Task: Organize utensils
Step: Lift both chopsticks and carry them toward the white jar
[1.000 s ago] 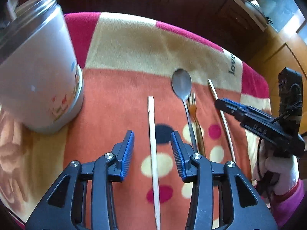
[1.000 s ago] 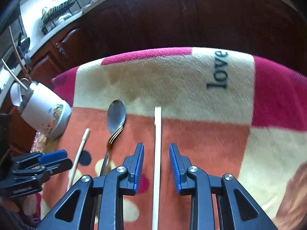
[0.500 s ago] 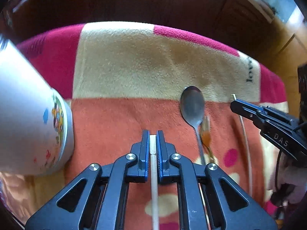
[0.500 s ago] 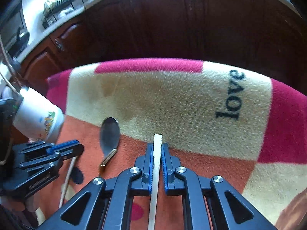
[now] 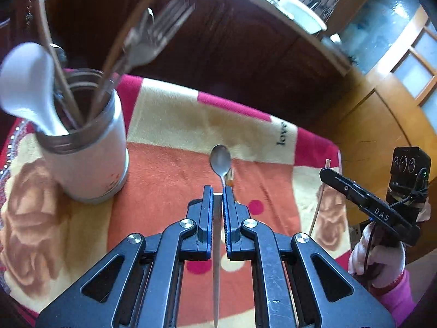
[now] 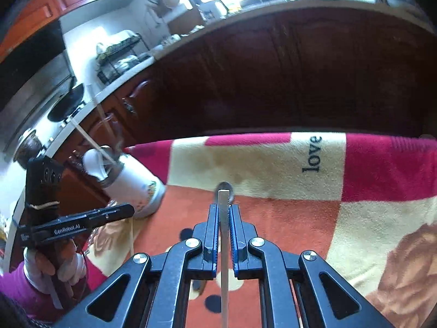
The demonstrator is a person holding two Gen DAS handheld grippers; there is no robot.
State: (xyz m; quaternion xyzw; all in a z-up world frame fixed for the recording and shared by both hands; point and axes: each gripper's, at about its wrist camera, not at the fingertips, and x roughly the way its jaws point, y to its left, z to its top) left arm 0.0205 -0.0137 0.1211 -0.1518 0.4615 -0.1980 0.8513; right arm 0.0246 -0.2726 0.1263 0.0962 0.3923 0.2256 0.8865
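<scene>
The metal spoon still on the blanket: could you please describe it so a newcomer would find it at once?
Start at the white cup holding utensils on the blanket. To its right, just past the left gripper, lies the spoon, bowl pointing away. It is the only silver round-bowled piece lying flat; a fork peeks out beside it, and both chopsticks are gripped.

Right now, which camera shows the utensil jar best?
The left wrist view: the utensil jar sits close, its open mouth showing a white spoon and fork inside. The right wrist view shows it small and far off at left, partly behind the left claw.
</scene>
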